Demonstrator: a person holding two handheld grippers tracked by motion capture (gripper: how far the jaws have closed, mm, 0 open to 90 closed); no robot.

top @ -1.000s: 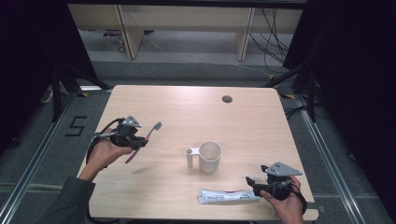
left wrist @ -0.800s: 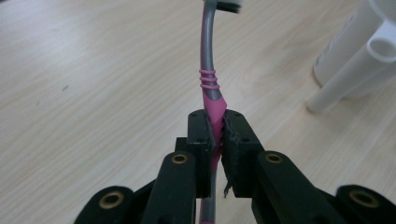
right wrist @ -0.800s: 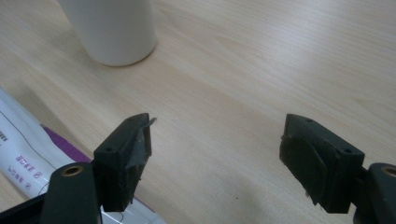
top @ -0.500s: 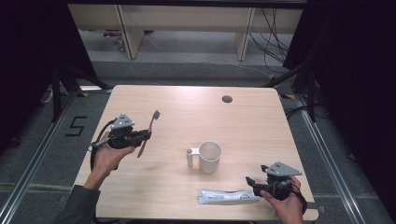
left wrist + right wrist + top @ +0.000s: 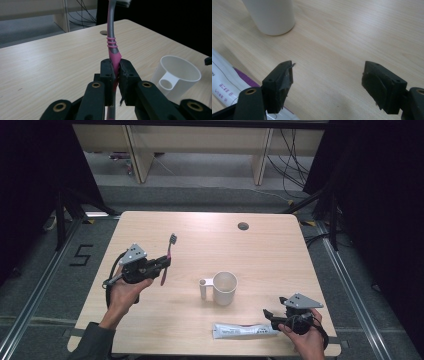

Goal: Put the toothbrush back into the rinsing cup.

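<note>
Toothbrush (image 5: 168, 257), pink and grey: we log it clamped by the handle in the left gripper (image 5: 162, 264), its fingers (image 5: 110, 75) pressed tight on the pink grip, bristle end up, raised over the left half of the desk (image 5: 280, 245). White cup (image 5: 224, 288): standing upright mid-desk, handle toward our left. Toothpaste tube (image 5: 245, 330): lying flat near the desk's front edge. Right gripper (image 5: 272, 316): low at the tube's right end, fingers (image 5: 280, 82) spread wide, holding nothing.
</note>
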